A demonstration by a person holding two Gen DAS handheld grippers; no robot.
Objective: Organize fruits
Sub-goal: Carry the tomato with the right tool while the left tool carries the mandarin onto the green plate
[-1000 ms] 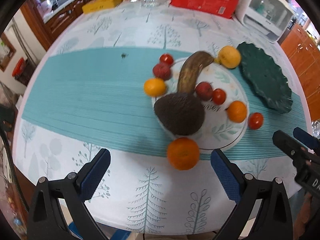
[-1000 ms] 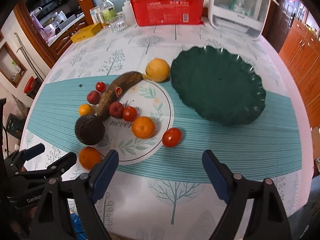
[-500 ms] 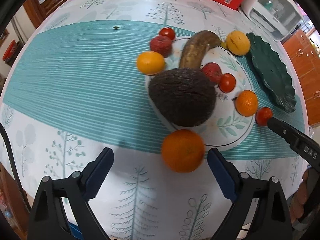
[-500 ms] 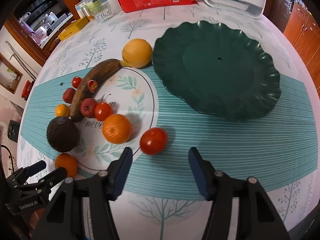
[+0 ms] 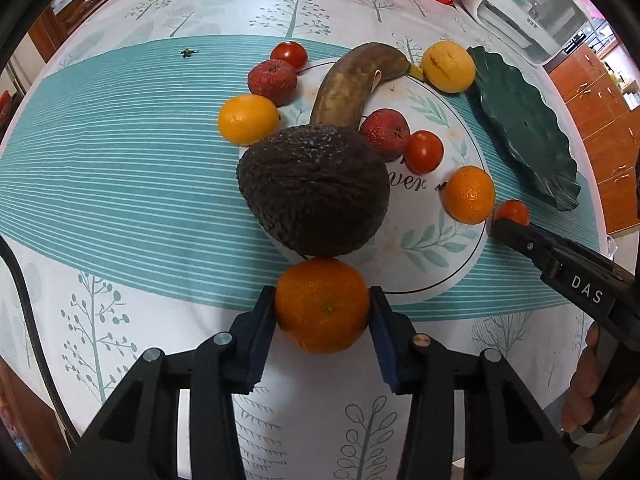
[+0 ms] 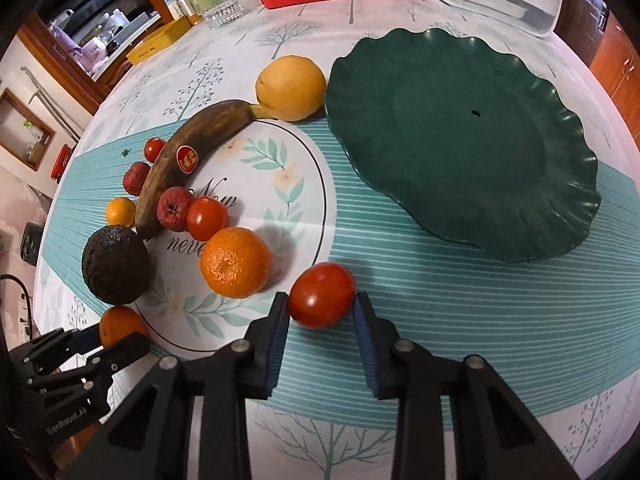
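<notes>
Grasp step in hand, both sides at once. Left gripper (image 5: 322, 312): jaws have just been closing, pads now pressed on the orange (image 5: 322, 305), dimpled rind, sat on the tablecloth (image 5: 120, 168) touching the rough dark avocado (image 5: 314, 188). Right gripper (image 6: 321, 312): jaws also just closed in, clamped w/ the smooth glossy tomato (image 6: 322, 294) between, on the striped band. Next, probably: both to be lifted straight up & carried to the wavy-rimmed green plate (image 6: 560, 216), still bare.

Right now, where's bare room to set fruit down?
The green plate is bare. So is the striped runner between it and the tomato. Crowded: the white mat, ringed by banana, avocado and oranges.
</notes>
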